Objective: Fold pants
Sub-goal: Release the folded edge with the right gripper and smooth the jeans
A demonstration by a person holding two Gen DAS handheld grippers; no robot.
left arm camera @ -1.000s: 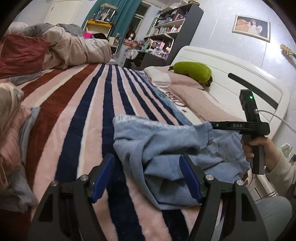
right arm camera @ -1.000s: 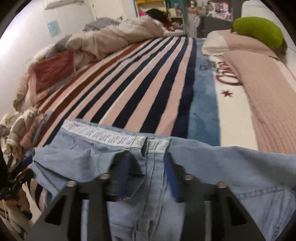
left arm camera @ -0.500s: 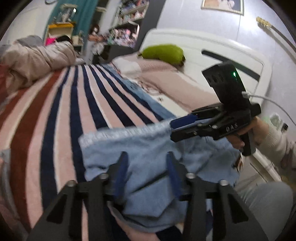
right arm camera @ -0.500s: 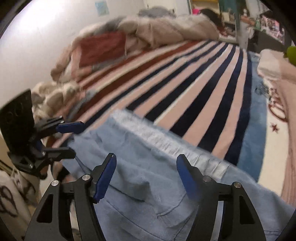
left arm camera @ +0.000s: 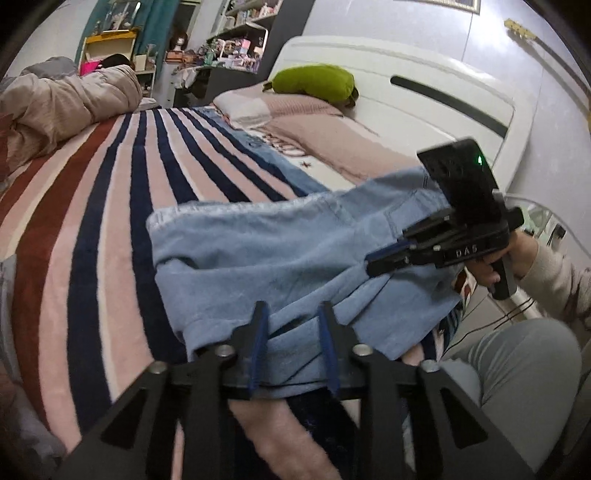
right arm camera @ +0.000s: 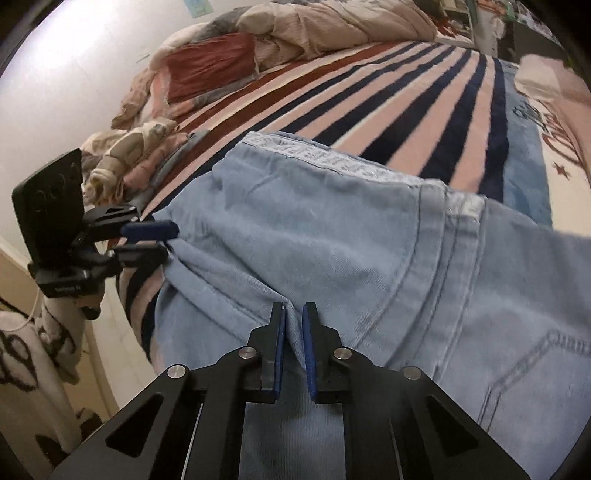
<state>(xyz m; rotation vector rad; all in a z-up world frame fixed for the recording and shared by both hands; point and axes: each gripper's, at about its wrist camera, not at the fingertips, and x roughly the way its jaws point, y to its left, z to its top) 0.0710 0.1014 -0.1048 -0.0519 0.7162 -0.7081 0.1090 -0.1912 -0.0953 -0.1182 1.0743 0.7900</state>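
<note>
Light blue denim pants (left arm camera: 280, 254) lie bunched at the near edge of a striped bed, waistband toward the far side (right arm camera: 332, 162). My left gripper (left arm camera: 293, 314) is shut on a fold of the pants at their near left edge; it also shows in the right wrist view (right arm camera: 162, 242). My right gripper (right arm camera: 294, 314) is shut on a ridge of the pants near a seam; it also shows in the left wrist view (left arm camera: 384, 254), pinching the cloth at the right.
The striped blanket (left arm camera: 110, 192) covers the bed. A heap of bedding (right arm camera: 295, 33) and clothes (right arm camera: 140, 155) lies along the far and left sides. A green pillow (left arm camera: 314, 83) sits by the white headboard (left arm camera: 424, 96). My knee (left arm camera: 517, 376) is at lower right.
Both grippers moved onto the pants and closed on folds of the cloth. The right gripper was open half a second ago and is now shut.
</note>
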